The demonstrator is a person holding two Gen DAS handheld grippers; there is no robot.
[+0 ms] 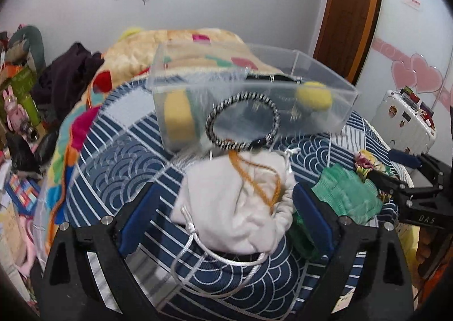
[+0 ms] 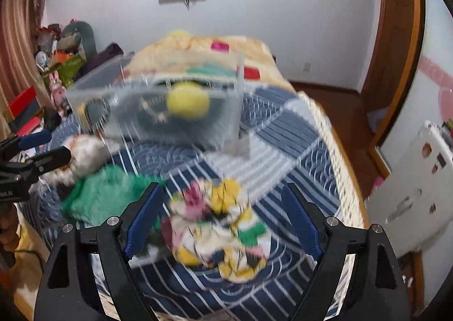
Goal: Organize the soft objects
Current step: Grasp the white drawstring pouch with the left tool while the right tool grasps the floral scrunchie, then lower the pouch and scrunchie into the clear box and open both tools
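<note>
On the bed, both open tools (image 1: 226, 208) (image 2: 223, 219) grip nothing; blurred floral cloth (image 2: 218, 230) indistinct.

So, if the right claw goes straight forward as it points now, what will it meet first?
Most likely the flowered cloth, which lies crumpled on the bed between the open fingers of the right claw. The picture is blurred, so depth is uncertain.
</note>
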